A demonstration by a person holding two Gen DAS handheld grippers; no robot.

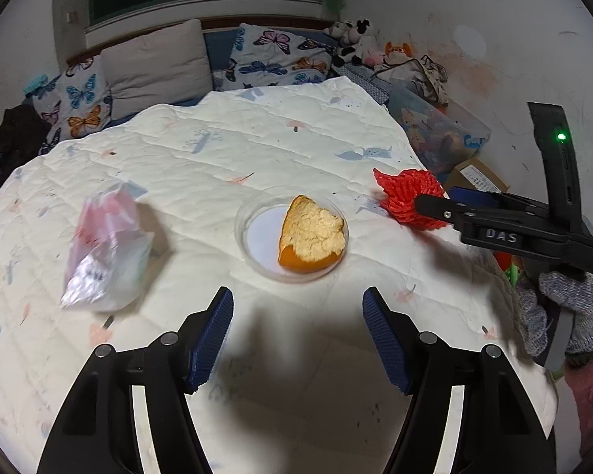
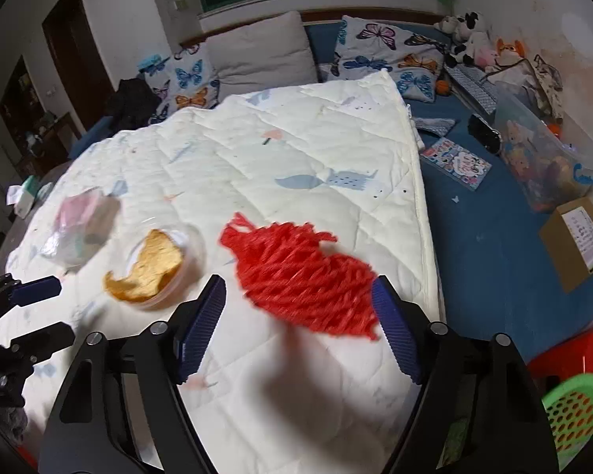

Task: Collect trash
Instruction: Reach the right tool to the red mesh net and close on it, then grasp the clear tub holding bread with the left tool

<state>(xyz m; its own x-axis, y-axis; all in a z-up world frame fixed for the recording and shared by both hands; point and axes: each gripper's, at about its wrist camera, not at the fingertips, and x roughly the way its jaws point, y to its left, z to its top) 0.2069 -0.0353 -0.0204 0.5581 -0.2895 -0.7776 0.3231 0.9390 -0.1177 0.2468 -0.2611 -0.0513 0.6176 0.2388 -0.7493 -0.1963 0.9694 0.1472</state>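
Both grippers, left [image 1: 298, 331] and right [image 2: 298, 324], hang open and empty. Nothing looks collected: bag [image 1: 106, 249] left, peel [image 1: 312, 235] in its dish [image 1: 253, 233] centre, red net [image 2: 304, 280] right.

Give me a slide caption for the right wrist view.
Open right gripper closing in on red mesh netting beside orange peel.

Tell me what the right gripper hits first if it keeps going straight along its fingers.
Most likely the red mesh net: it lies on the quilt directly ahead of the right gripper, between its open jaws. Blur makes depth uncertain.
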